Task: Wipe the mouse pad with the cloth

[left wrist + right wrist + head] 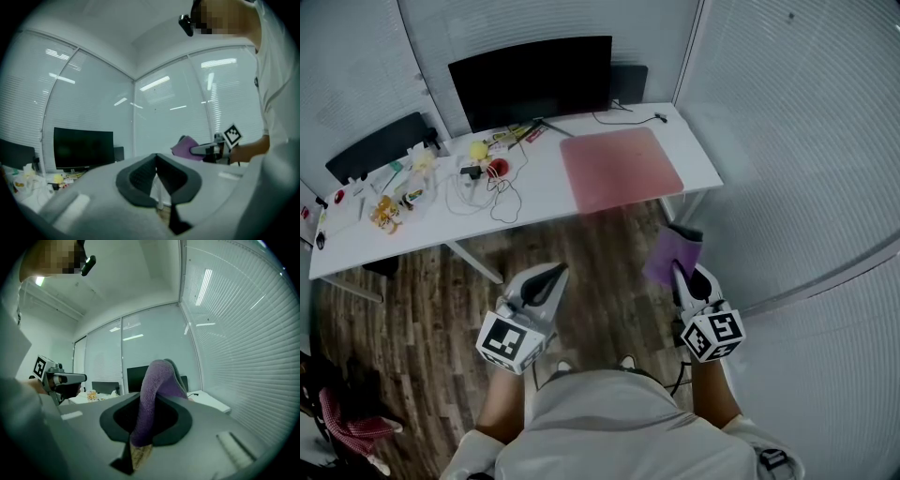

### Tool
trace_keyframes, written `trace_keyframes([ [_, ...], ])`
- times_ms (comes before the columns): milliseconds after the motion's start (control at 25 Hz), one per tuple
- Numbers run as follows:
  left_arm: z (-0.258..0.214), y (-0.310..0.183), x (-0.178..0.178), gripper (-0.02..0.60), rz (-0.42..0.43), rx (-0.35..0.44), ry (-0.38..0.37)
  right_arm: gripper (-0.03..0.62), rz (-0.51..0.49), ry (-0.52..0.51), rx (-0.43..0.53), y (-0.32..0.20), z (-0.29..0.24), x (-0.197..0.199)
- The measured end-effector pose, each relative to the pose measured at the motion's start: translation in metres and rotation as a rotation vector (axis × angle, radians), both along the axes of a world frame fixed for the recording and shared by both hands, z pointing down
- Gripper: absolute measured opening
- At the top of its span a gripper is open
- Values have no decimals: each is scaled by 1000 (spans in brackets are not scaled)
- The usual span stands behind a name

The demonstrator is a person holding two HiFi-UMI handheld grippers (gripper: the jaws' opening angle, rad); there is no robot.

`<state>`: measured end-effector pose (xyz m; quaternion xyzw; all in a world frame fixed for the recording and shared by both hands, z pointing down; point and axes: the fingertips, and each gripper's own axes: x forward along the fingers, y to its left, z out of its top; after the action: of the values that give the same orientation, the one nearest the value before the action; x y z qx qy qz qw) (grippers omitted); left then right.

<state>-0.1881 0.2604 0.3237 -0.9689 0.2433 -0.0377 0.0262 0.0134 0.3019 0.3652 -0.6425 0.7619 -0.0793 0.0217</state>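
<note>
A pink mouse pad (619, 169) lies on the right part of the white desk (534, 192). Short of the desk, over the wood floor, my right gripper (680, 267) is shut on a purple cloth (672, 255) that sticks out ahead of the jaws. In the right gripper view the cloth (157, 390) rises folded between the jaws of that gripper (145, 425). My left gripper (551, 277) hangs to the left at the same height, jaws shut with nothing in them. From the left gripper (157, 176) view, the cloth (185, 147) shows held at the right.
A black monitor (532, 80) stands at the desk's back edge. Small toys and cables (478, 173) crowd the desk's left half. A dark chair (380, 145) sits behind at the left. Glass walls with blinds (806, 141) close off the right side.
</note>
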Motion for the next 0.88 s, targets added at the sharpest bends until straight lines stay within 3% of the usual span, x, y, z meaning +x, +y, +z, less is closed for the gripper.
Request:
trace_keyframes([
  [320, -2, 4, 26, 2, 5, 3, -6, 49, 0, -12, 2, 6, 4, 25],
  [560, 2, 22, 70, 2, 26, 14, -34, 48, -1, -43, 40, 22, 5, 67],
  [880, 20, 48, 126, 2, 53, -8, -72, 48, 27, -60, -6, 46, 28, 121],
])
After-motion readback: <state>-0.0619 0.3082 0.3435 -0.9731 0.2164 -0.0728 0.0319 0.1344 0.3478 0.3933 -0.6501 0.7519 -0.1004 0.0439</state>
